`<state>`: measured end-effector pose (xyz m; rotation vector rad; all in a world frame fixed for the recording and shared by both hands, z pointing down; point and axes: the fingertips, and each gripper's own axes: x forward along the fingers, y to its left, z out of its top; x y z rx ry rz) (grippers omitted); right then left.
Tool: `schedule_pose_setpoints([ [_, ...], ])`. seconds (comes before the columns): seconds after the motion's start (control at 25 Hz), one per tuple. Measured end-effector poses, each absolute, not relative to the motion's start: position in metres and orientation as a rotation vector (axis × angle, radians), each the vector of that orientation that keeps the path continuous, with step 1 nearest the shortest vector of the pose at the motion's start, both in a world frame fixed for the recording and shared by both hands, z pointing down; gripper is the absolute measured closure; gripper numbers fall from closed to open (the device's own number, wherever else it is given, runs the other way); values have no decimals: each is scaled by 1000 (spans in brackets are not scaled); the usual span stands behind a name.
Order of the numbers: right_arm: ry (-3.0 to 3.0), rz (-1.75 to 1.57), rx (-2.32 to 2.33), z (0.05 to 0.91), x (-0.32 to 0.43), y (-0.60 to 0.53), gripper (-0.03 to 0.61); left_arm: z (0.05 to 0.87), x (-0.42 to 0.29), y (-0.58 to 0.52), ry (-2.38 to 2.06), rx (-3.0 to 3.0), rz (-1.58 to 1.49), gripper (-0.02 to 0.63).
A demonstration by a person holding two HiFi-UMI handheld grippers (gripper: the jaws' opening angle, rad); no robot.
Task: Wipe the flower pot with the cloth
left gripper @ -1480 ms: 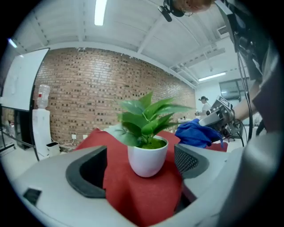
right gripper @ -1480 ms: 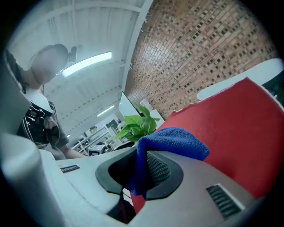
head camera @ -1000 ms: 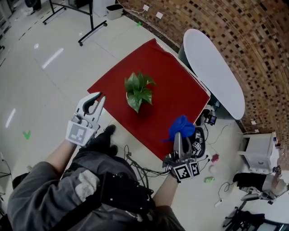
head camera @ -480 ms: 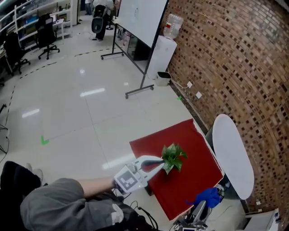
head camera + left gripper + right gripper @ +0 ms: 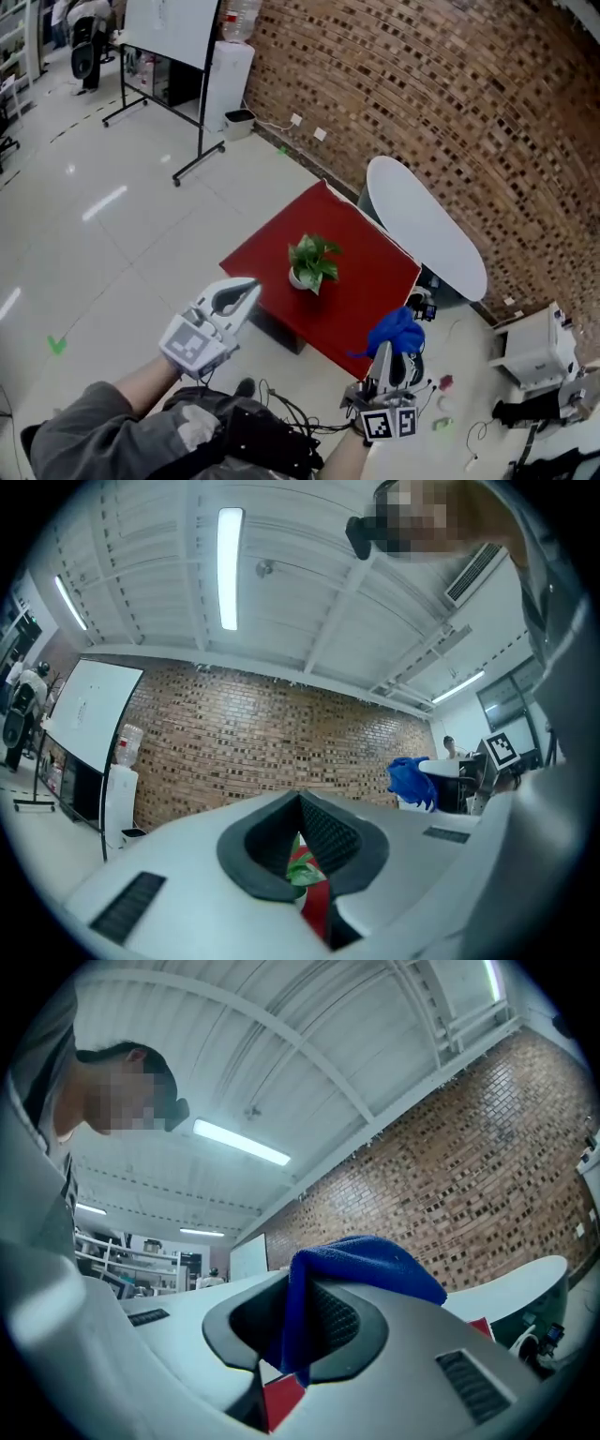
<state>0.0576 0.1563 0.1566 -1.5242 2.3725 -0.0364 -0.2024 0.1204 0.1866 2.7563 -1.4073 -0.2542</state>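
A small white flower pot (image 5: 301, 278) with green leaves stands in the middle of a low red table (image 5: 361, 281). My left gripper (image 5: 251, 287) hovers off the table's near left edge, shut and empty. Its tips point toward the plant, and in the left gripper view the leaves (image 5: 300, 869) show through the gap behind the shut left gripper (image 5: 301, 801). My right gripper (image 5: 383, 349) is held off the near right corner, shut on a blue cloth (image 5: 397, 330). In the right gripper view the cloth (image 5: 361, 1260) drapes over the right gripper (image 5: 298, 1290).
A white oval table (image 5: 427, 230) stands behind the red table against the brick wall. A whiteboard on a wheeled stand (image 5: 173, 37) and a water dispenser (image 5: 230, 70) are at the far left. Cables (image 5: 281, 412) lie on the floor by my feet, and a white cabinet (image 5: 534, 352) stands at the right.
The head view swung up toward the room and back down onto the table. Both grippers have risen. The blue cloth stays in the right gripper.
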Motion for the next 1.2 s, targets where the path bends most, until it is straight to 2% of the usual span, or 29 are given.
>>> schedule_pose_setpoints([
  [0.2,2340,-9,-1564,163,27,186,526,201,-234,142,-1386,2724,-189,604],
  [0.52,2279,-73,-1703,184,18,217,528,220,-232,160,-1277,2719,-78,604],
  [0.96,2262,-29,-1860,241,71,250,529,272,-157,176,-1071,2826,-110,604],
  [1.2,2252,-31,-1902,215,124,249,529,243,-102,175,-1036,2835,-98,604],
])
